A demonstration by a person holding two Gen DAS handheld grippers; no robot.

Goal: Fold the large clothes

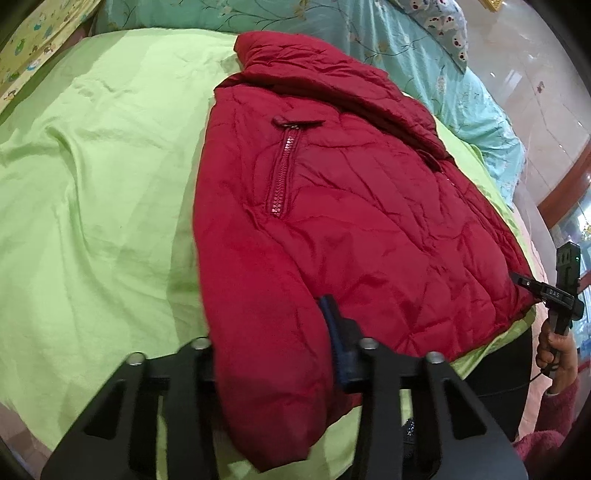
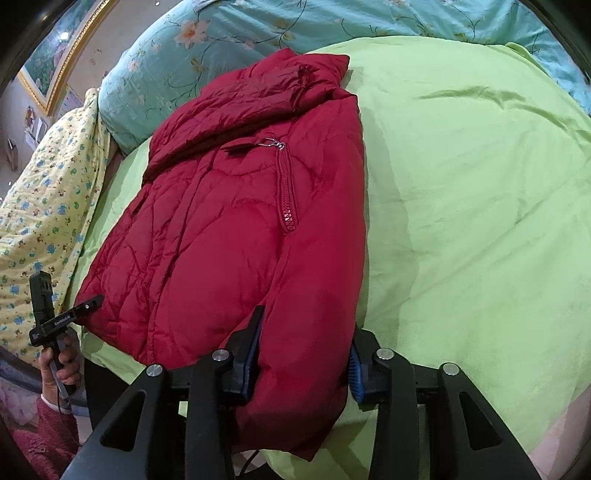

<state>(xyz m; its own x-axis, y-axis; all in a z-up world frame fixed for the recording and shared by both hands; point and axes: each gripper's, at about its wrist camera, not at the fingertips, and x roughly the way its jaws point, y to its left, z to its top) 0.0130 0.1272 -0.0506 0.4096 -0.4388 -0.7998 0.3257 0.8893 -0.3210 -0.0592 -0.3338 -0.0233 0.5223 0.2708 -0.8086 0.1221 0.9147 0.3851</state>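
Note:
A red puffer jacket (image 1: 332, 206) lies front-up on a lime green sheet (image 1: 92, 184), collar at the far end, zipper closed; it also shows in the right wrist view (image 2: 229, 229). My left gripper (image 1: 269, 332) straddles the jacket's near left hem corner, red fabric between its fingers (image 1: 332, 321). My right gripper (image 2: 306, 332) straddles the near right hem corner, red fabric between its blue-padded fingers (image 2: 255, 332). Each gripper also shows at the edge of the other's view, the right one (image 1: 532, 286) and the left one (image 2: 85, 306).
A turquoise floral quilt (image 2: 229, 33) lies beyond the collar. A yellow patterned blanket (image 2: 40, 206) lies to the jacket's left. The bed's near edge and tiled floor (image 1: 546, 92) are to the right. The person's pink-sleeved hand (image 1: 557, 350) holds the right gripper.

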